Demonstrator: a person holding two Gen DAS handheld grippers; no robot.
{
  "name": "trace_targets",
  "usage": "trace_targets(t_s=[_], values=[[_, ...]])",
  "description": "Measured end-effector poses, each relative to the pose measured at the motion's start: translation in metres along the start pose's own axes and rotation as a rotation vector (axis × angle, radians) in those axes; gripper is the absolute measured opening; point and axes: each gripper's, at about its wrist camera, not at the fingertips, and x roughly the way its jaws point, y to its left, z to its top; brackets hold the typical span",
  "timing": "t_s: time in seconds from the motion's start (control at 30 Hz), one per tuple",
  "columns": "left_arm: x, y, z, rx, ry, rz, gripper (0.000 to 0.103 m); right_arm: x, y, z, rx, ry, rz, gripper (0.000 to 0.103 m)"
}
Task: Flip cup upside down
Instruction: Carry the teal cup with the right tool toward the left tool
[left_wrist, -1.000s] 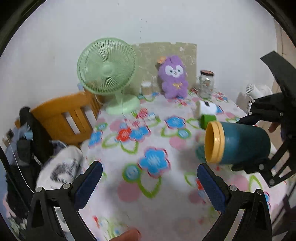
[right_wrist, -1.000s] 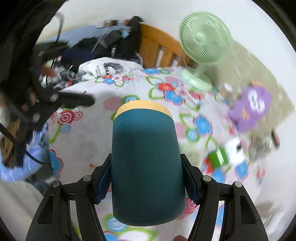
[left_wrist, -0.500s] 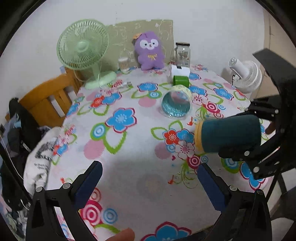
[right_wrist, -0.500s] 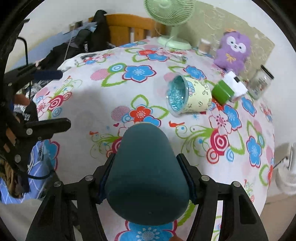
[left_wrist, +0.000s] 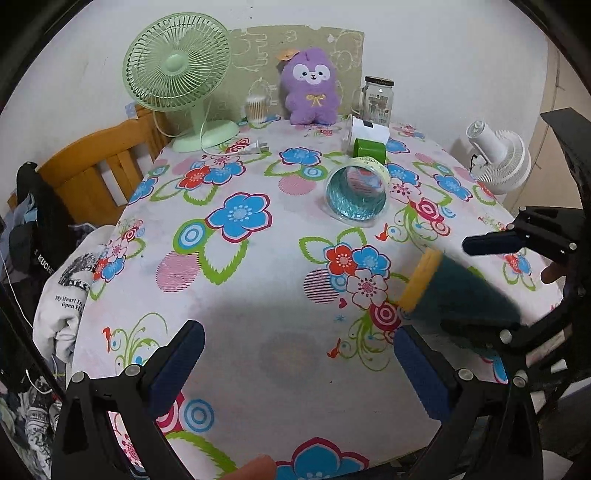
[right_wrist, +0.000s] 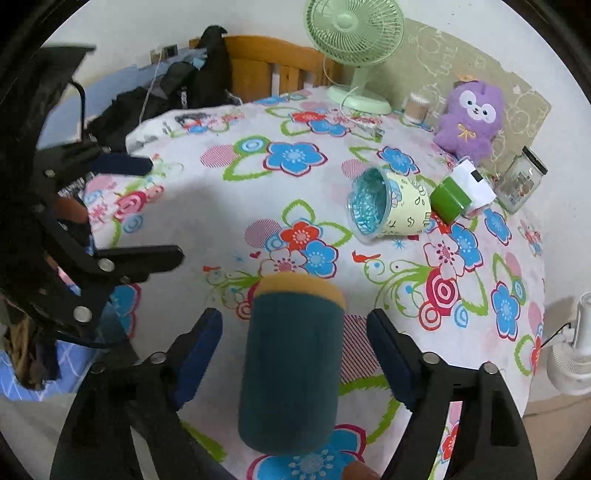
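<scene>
A dark teal cup (right_wrist: 291, 362) with a yellow rim sits between the pads of my right gripper (right_wrist: 295, 350), rim pointing away toward the table. The pads stand apart from its sides, so the gripper is open. In the left wrist view the cup (left_wrist: 454, 291) is blurred and tilted, rim low to the left, at the table's right edge, with the right gripper (left_wrist: 491, 280) around it. My left gripper (left_wrist: 295, 354) is open and empty over the near table.
On the flowered tablecloth (left_wrist: 240, 258) a pale paper cup with blue lining (left_wrist: 356, 194) lies on its side, a green cup (left_wrist: 369, 147) behind it. A green fan (left_wrist: 177, 70), purple plush (left_wrist: 312, 86) and glass jar (left_wrist: 376, 99) stand at the back. A wooden chair (left_wrist: 96, 177) stands left.
My right gripper has opened and let go of the teal cup, which was clamped before. The cup has tipped from level toward rim-down. The left gripper stayed open.
</scene>
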Motion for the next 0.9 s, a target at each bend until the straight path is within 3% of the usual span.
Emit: trace_targets(t_s=[0.23,0.43,0.57,0.77,0.9], values=[[-0.006,-0.008,0.002,-0.034,0.016,-0.040,0.103,-0.054,-0.040,0.005,0.112,-0.101,0.077,0.083],[-0.011,-0.030,0.008,-0.116,0.026,-0.108,0.103,-0.089,-0.092,-0.012,0.206,-0.183,0.007,0.083],[-0.011,-0.047,0.011,-0.199,0.057,-0.169,0.103,-0.086,-0.116,-0.033,0.261,-0.180,0.018,0.083],[-0.001,-0.067,0.014,-0.276,0.097,-0.133,0.103,-0.077,-0.132,-0.055,0.292,-0.175,0.063,0.083],[0.012,-0.078,0.018,-0.322,0.155,-0.156,0.103,-0.076,-0.138,-0.066,0.282,-0.183,0.080,0.083]])
